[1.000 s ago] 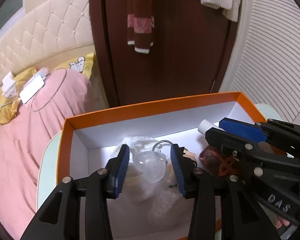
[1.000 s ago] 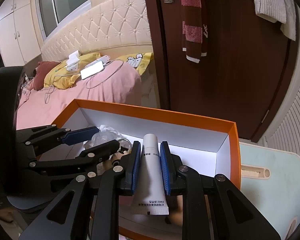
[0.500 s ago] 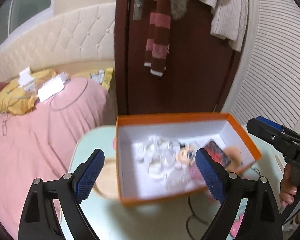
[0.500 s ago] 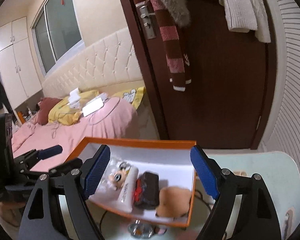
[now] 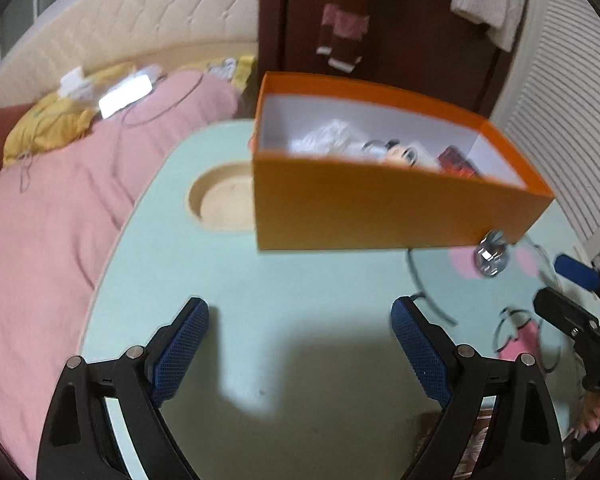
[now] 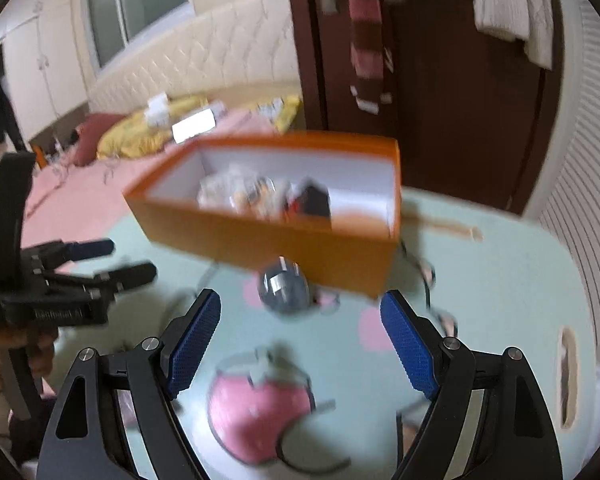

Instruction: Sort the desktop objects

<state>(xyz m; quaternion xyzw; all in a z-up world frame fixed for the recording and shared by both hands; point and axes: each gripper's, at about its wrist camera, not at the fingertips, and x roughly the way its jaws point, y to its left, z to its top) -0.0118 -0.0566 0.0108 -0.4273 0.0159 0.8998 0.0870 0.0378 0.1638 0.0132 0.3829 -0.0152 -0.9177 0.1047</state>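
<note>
An orange box (image 5: 380, 208) (image 6: 260, 240) stands on the pale green table (image 5: 300, 292), holding a white plush, a doll, a white tube and a dark red item. In front of it lies a shiny metal object (image 5: 490, 258) (image 6: 284, 288). A pink round object (image 6: 256, 416) with a cable lies close below my right gripper (image 6: 300, 340), which is open and empty. My left gripper (image 5: 300, 344) hovers open and empty over bare table, well short of the box. In each wrist view the other gripper shows at the edge, held by a hand.
A round wooden recess (image 5: 224, 200) is set in the table left of the box. A black cable (image 5: 420, 288) curls in front of the box. A bed with pink bedding (image 5: 48, 208) lies to the left, a dark door (image 5: 400, 28) behind.
Both grippers opened, leaving the plush and the white tube in the box, then pulled back and lowered toward the table in front of it.
</note>
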